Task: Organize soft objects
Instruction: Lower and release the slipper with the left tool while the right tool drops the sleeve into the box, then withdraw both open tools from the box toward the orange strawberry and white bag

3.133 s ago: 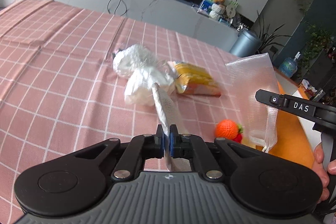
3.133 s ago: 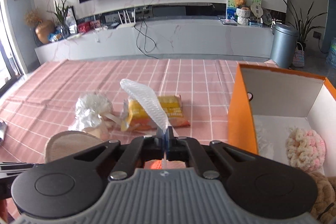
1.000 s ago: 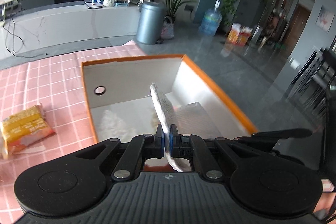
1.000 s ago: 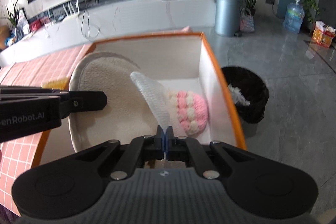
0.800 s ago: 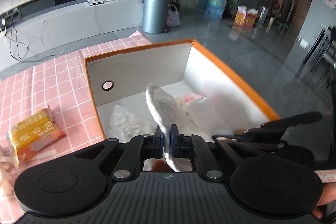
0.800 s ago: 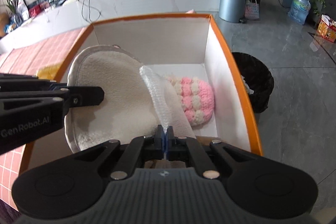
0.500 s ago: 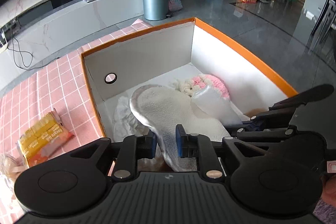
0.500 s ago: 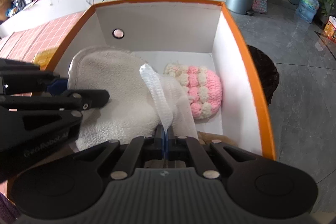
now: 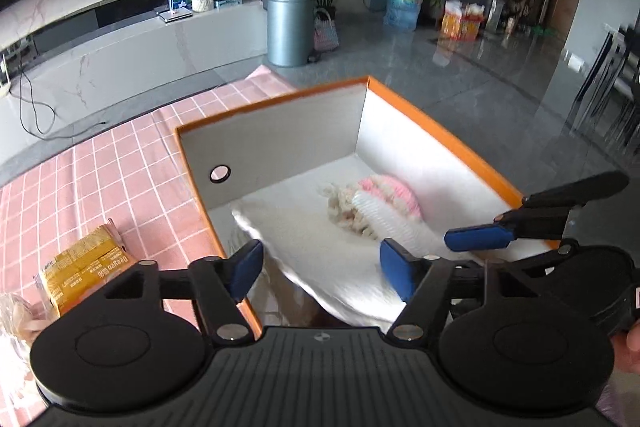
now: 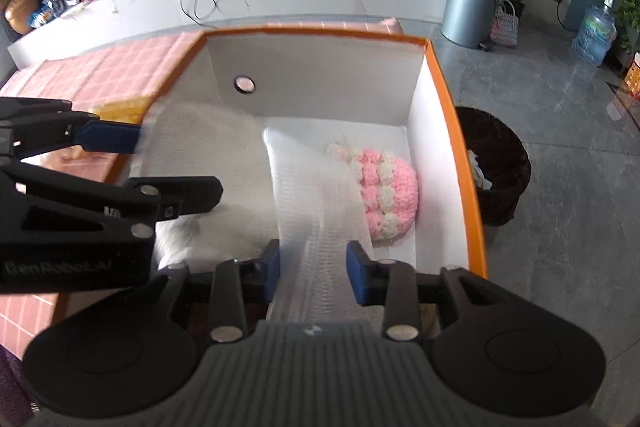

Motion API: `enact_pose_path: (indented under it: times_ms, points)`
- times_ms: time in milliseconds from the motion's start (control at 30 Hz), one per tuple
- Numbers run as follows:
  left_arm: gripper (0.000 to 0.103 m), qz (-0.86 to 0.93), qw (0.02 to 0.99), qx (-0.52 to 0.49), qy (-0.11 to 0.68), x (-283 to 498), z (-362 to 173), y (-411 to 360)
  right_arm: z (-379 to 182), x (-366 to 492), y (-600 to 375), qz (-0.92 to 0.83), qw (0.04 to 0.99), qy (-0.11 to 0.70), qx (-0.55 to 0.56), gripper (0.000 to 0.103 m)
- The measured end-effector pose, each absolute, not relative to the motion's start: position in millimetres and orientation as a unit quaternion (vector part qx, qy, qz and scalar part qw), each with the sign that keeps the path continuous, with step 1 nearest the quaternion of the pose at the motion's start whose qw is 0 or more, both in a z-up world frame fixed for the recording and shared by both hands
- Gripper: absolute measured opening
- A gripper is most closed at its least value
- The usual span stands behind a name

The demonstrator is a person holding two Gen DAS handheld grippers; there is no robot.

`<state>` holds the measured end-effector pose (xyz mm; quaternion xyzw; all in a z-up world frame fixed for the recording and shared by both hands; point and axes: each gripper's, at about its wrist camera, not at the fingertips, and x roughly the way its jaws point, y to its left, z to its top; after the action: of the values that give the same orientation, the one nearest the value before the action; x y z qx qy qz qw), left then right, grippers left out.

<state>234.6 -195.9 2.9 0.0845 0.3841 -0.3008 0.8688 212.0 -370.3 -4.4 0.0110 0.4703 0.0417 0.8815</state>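
Observation:
An orange box with white inner walls stands at the table's edge; it also shows in the right wrist view. Inside lie a cream fleece pad, a pink and white crocheted piece and a white mesh foam sleeve. My left gripper is open above the fleece pad, holding nothing. My right gripper is open, with the mesh sleeve lying loose between its jaws. Each gripper shows in the other's view, the right and the left.
A yellow snack packet and a clear bag with something pale inside lie on the pink checked tablecloth left of the box. A dark waste basket stands on the floor beyond the box's right wall.
Both grippers carried the fleece pad and the mesh sleeve from the table over the box. Both then opened, and the pad and sleeve now lie in the box.

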Motion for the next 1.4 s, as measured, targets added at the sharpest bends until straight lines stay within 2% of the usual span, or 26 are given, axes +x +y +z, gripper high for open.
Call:
enact_pose_path:
  times_ms: [67,200,567,767,1000,1167,1400]
  points:
    - [0.081,-0.304,0.871,0.061,0.382,236.3,7.1,-187.9,2.7,209.4,-372.3,0.048,0.884,0.465,0.021,0.047]
    - [0.083,-0.301,0.882,0.02,0.361,235.5,17.1,-172.9,7.1,210.9,-376.2,0.058,0.879,0.471,0.053,0.057]
    - [0.083,-0.262,0.904,-0.059,0.333,241.1,25.7,-128.9,-4.0,241.1,-366.8,0.069,0.858,0.48,0.168,0.058]
    - [0.083,-0.241,0.903,-0.078,0.346,241.3,13.5,-110.4,-28.6,257.2,-349.2,0.054,0.835,0.528,0.146,0.057]
    - [0.083,-0.234,0.898,-0.087,0.363,238.0,0.5,-98.6,-33.4,261.7,-337.7,0.04,0.834,0.54,0.112,0.057]
    - [0.083,-0.237,0.899,-0.084,0.358,227.4,0.9,-92.7,-17.7,247.9,-335.9,0.033,0.858,0.502,0.108,0.056]
    - [0.083,-0.244,0.907,-0.081,0.333,202.2,3.2,-78.6,24.6,194.1,-312.2,0.017,0.924,0.381,0.041,0.058]
